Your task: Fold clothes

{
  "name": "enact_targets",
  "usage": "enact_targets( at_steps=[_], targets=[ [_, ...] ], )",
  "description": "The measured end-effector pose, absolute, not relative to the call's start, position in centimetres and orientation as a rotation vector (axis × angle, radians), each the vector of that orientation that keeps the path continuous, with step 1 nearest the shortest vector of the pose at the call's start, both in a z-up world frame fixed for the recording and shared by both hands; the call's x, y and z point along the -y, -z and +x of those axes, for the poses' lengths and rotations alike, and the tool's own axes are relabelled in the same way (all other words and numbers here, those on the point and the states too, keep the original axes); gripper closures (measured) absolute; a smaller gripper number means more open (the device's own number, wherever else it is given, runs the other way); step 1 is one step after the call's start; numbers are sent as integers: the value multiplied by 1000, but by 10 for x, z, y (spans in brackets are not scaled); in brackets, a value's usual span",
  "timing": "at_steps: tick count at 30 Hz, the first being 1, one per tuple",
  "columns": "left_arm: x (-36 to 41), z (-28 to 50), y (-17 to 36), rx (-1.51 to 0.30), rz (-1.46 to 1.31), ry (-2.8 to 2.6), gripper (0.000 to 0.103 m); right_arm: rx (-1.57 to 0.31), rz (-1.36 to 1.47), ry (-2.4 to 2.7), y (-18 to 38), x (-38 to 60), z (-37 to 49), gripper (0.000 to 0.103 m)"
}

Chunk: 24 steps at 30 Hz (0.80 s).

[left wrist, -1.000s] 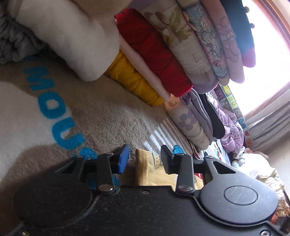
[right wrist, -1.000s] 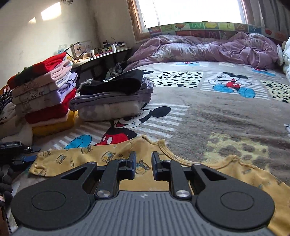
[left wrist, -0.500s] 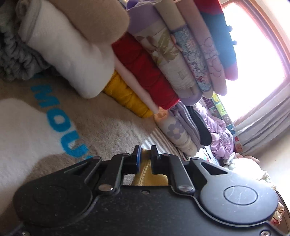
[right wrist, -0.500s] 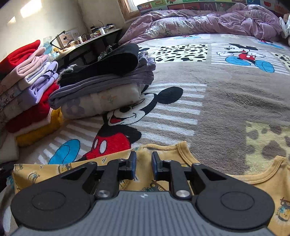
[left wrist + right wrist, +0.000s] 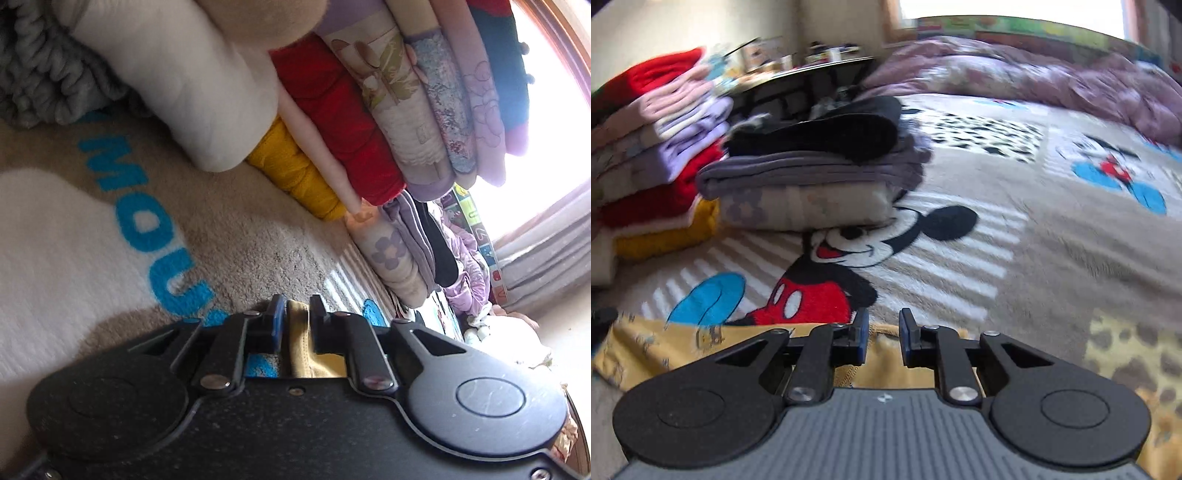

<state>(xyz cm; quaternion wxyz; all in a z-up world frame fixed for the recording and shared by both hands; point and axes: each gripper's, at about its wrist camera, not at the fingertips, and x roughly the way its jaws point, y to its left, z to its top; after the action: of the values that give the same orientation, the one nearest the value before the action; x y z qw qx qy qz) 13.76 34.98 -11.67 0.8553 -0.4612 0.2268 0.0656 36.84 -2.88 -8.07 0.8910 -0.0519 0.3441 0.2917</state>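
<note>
A yellow printed baby garment [image 5: 657, 350] lies spread low on the cartoon-mouse blanket [image 5: 997, 240]. My right gripper [image 5: 882, 328] sits at the garment's far hem, its blue pads nearly together with yellow fabric pinched between them. In the left wrist view a folded edge of the same yellow garment [image 5: 299, 332] stands up between the fingers. My left gripper [image 5: 297, 310] is shut on it, just above the beige blanket [image 5: 240, 240] with blue letters. Most of the garment is hidden under both gripper bodies.
A tall stack of folded clothes [image 5: 657, 147] rises at the left, seen sideways and close as the same stack [image 5: 332, 110]. A lower pile topped by a black item [image 5: 812, 166] stands beside it. A purple duvet [image 5: 1034, 81] lies by the window.
My left gripper went from open to shut on the yellow fold and now sits closer to the stack. My right gripper moved forward, so less of the garment shows ahead of it.
</note>
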Motion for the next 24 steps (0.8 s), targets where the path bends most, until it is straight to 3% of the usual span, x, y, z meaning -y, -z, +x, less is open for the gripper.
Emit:
enact_targets(
  at_steps=[2,6,7,8,9,14,16,20,24],
  targets=[
    [-346,141,115,-477,-946,-117,74,-706,-187,-645,82,22,367,74],
    [-340,147,113,-484,-894,-99,68,-687,-346,-722,86,10,363,76],
    [-338,148,113,-493,-875,-107,70,-682,-386,-741,87,6,362,76],
    [-337,149,114,-504,-853,-118,87,-676,-426,-760,88,3,361,76],
    [-336,151,114,-518,-832,-138,94,-670,-467,-779,89,0,360,76],
    [-337,150,115,-525,-841,-145,94,-623,-560,-787,92,-9,356,74],
    [-339,146,115,-522,-860,-142,87,-618,-542,-742,90,-8,357,72],
    [-334,131,109,-503,-867,-124,57,-594,-495,-674,79,-4,353,72],
    [-319,117,106,-518,-861,-124,55,-570,-466,-787,66,-13,329,73]
  ],
)
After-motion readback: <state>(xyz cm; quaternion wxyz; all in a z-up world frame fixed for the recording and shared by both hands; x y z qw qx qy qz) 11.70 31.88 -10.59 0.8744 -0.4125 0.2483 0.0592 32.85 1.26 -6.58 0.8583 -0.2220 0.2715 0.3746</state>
